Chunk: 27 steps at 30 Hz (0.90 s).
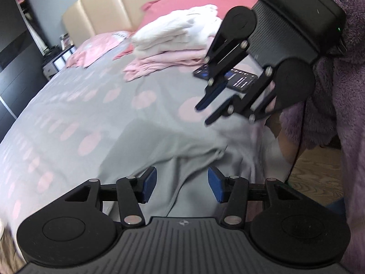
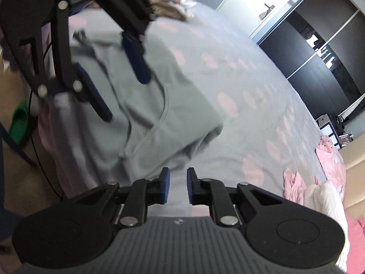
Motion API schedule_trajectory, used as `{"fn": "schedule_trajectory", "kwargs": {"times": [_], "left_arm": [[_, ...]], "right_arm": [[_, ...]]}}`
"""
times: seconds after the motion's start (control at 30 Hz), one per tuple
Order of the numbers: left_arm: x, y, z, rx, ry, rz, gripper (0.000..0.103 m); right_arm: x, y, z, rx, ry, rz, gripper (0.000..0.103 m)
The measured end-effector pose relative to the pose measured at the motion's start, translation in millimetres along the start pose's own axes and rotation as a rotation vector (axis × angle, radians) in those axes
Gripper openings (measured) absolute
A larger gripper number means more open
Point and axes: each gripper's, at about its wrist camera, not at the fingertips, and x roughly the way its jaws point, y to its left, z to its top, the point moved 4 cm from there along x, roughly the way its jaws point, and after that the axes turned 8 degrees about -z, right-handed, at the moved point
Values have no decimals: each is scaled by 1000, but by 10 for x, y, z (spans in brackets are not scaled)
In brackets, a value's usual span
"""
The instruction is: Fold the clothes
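The left gripper [image 1: 182, 186] hangs wide open and empty over a grey garment [image 1: 182, 150] at the near edge of the bed [image 1: 57, 114]. The right gripper [image 2: 177, 186], jaws a narrow gap apart, holds nothing and hovers over the same garment. The cloth looks light, soft and limp, so it will likely sag and crease; a seam or hem edge seems the surest hold. Folded clothes [image 1: 173, 41] are stacked towards the headboard edge. Motion blur smears the garment's outline, and its near part is cut off.
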Motion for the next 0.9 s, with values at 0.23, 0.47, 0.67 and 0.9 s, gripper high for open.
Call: {"fn": "schedule_trajectory", "kwargs": {"times": [0.23,0.47,0.67,0.9], "left_arm": [[370,-148,140,-8,38,-44,48],[569,87,67,-197,27,-84,33],[379,297,-12,-360,-68,-144,6],[-44,447,-141,-483,-160,-131,5]], "right_arm": [[35,-43,-145,16,1,17,17],[258,-148,-103,64,-31,3,17],[517,-299,-29,205,-48,60,17],[785,-476,56,371,-59,139,17]]}}
